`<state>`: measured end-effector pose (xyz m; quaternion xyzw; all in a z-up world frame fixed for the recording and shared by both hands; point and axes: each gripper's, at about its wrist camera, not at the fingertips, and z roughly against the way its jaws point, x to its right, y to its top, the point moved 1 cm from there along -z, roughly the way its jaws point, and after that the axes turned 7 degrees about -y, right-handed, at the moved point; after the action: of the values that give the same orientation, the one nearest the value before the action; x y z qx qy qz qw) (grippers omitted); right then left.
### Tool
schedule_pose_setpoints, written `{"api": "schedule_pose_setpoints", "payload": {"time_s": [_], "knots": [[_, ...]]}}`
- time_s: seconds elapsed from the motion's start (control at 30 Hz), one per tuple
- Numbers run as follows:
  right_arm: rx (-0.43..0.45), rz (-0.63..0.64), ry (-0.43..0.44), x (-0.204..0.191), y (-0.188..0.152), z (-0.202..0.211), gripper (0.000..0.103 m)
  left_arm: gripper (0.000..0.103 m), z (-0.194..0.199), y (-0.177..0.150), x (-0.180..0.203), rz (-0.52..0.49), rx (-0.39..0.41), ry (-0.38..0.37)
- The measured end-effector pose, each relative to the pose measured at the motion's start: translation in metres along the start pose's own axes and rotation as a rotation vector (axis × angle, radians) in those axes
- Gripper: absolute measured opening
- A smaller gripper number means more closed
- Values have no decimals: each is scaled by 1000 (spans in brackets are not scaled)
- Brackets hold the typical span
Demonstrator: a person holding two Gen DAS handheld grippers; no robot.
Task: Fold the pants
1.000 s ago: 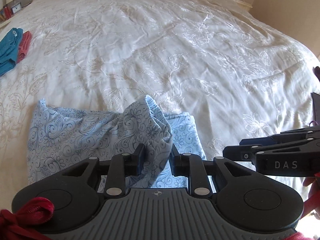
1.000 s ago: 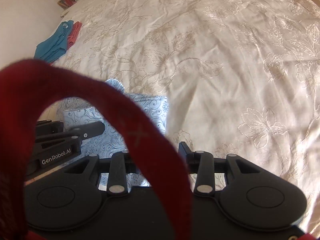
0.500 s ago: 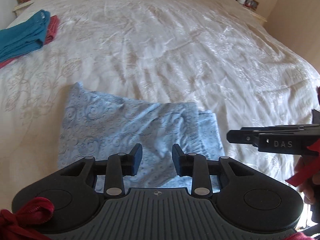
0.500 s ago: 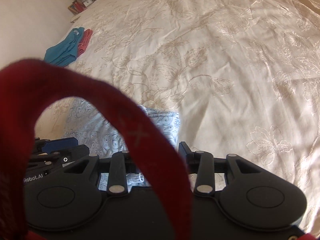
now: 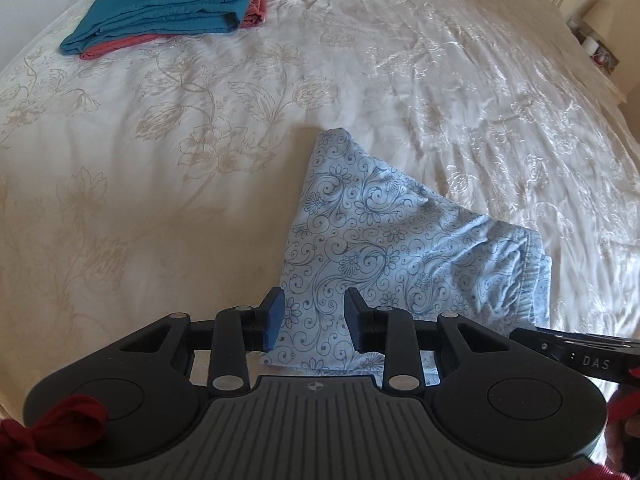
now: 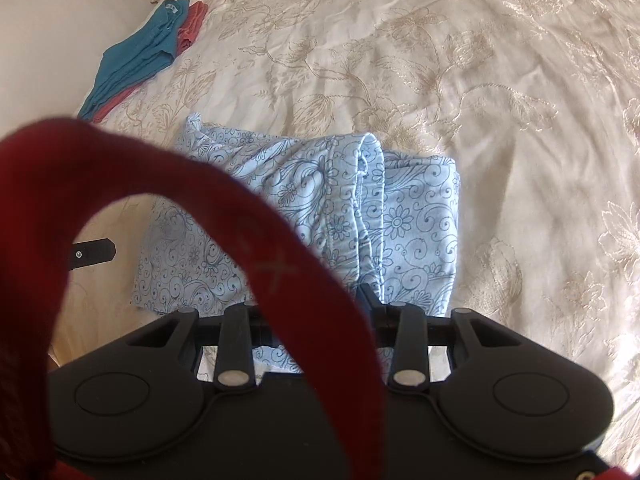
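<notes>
Upper left of both views: a teal garment [image 5: 168, 0] stacked on a red one [image 5: 256, 4], well apart from the pants [image 5: 396, 240], which lie folded on the bedspread [image 5: 120, 180] at centre to lower right of the left-wrist view. The left tongs [image 5: 312, 324] stand released, pads apart and empty over the pants' near left corner, long axis running away to the lower right. Right tongs [image 6: 320, 312] sit over the near edge, partly hidden by a red strap [image 6: 280, 264]; cannot tell their state, though the left looks nearer the corner.

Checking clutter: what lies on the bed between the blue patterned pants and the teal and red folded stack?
Only bare bedspread separates pants from stack, clearest in the left wrist view.
</notes>
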<state>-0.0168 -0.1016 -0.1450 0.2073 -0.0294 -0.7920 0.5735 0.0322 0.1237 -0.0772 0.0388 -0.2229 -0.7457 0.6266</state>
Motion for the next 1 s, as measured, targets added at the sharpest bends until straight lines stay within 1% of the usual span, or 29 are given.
{"api": "schedule_pose_setpoints", "payload": {"time_s": [0.1, 0.13, 0.17, 0.2, 0.23, 0.33, 0.4, 0.43, 0.47, 0.5, 0.57, 0.6, 0.63, 0.67, 0.7, 0.73, 0.77, 0.87, 1.0], "knots": [[-15, -126, 14, 6, 3, -6, 47, 32, 1, -1, 0, -20, -3, -18], [-7, -165, 24, 8, 4, -6, 43, 32, 1, -1, 0, -25, -4, -23], [12, -191, 29, 10, 3, -4, 33, 32, 0, -1, 1, -33, -7, -29], [28, -198, 27, 11, 3, -1, 21, 32, 0, 0, 2, -40, -9, -34], [33, -185, 11, 10, 2, 3, 10, 32, -1, 0, 2, -46, -12, -37], [55, -135, -33, 7, -6, 20, 10, 32, -2, 2, 2, -60, -12, -41], [33, -126, -94, 11, -14, 20, 10, 32, -6, 3, 0, -61, -20, -44], [3, -146, -119, 17, -19, 14, 10, 32, -8, 3, -1, -61, -24, -44], [-18, -174, -123, 22, -22, 9, 10, 32, -10, 4, -1, -62, -30, -44], [-20, -191, -111, 25, -24, 7, 10, 32, -11, 4, -1, -62, -35, -45], [28, -187, -55, 23, -24, 15, 14, 32, -12, 6, -1, -65, -35, -49], [61, -166, -41, 20, -23, 21, 21, 32, -12, 6, -1, -67, -35, -49], [93, -141, -38, 18, -21, 27, 23, 32, -12, 6, -1, -70, -36, -48], [125, -114, -41, 16, -19, 31, 27, 32, -12, 7, -1, -72, -37, -48], [150, -87, -50, 14, -16, 33, 45, 32, -12, 7, -1, -72, -38, -49], [164, -69, -58, 14, -13, 33, 57, 32, -12, 8, -2, -70, -40, -48], [168, -55, -63, 14, -9, 29, 59, 32, -13, 8, -2, -71, -44, -46], [148, -50, -39, 21, 2, 13, 58, 32, -13, 9, -2, -74, -51, -38], [86, -70, 12, 31, 10, -13, 58, 32, -12, 10, -6, -66, -57, -28]]}}
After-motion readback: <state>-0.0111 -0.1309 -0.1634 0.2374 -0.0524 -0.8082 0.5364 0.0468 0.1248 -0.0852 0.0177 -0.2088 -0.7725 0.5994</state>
